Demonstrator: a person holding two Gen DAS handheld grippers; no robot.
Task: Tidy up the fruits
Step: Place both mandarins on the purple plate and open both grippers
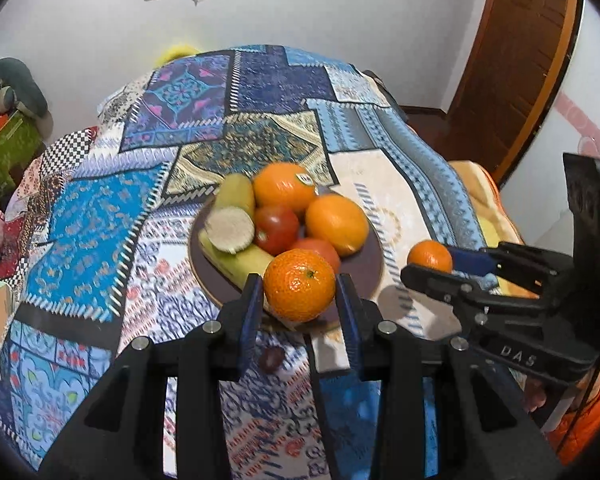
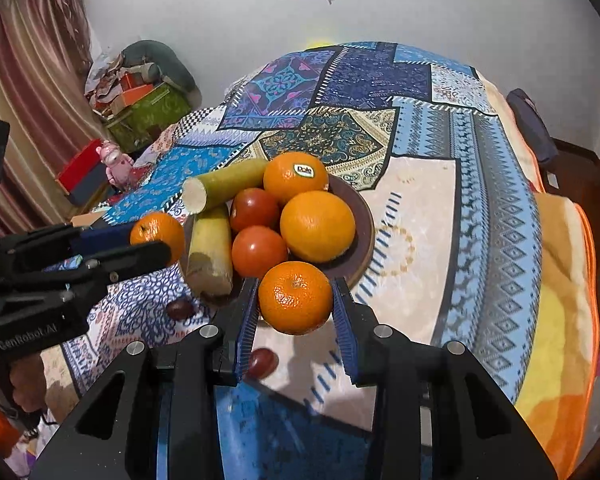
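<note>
A brown plate (image 1: 370, 276) (image 2: 360, 208) holds two large oranges (image 1: 336, 224) (image 2: 318, 226), two tomatoes (image 1: 276, 226) (image 2: 258, 250) and two cut yellow-green stalks (image 1: 236, 200) (image 2: 210, 248). My left gripper (image 1: 299, 292) is shut on a mandarin (image 1: 299, 285) just above the plate's near rim; it shows at left in the right wrist view (image 2: 156, 234). My right gripper (image 2: 296, 300) is shut on a second mandarin (image 2: 295, 298) at the plate's near edge; it shows at right in the left wrist view (image 1: 430, 258).
A patchwork cloth (image 1: 260, 92) (image 2: 440, 208) covers the table. Dark grapes lie on the cloth by my grippers (image 1: 271, 359) (image 2: 262, 362) (image 2: 180, 309). Boxes and clutter stand at the left wall (image 2: 140, 108). A wooden door (image 1: 512, 60) is at right.
</note>
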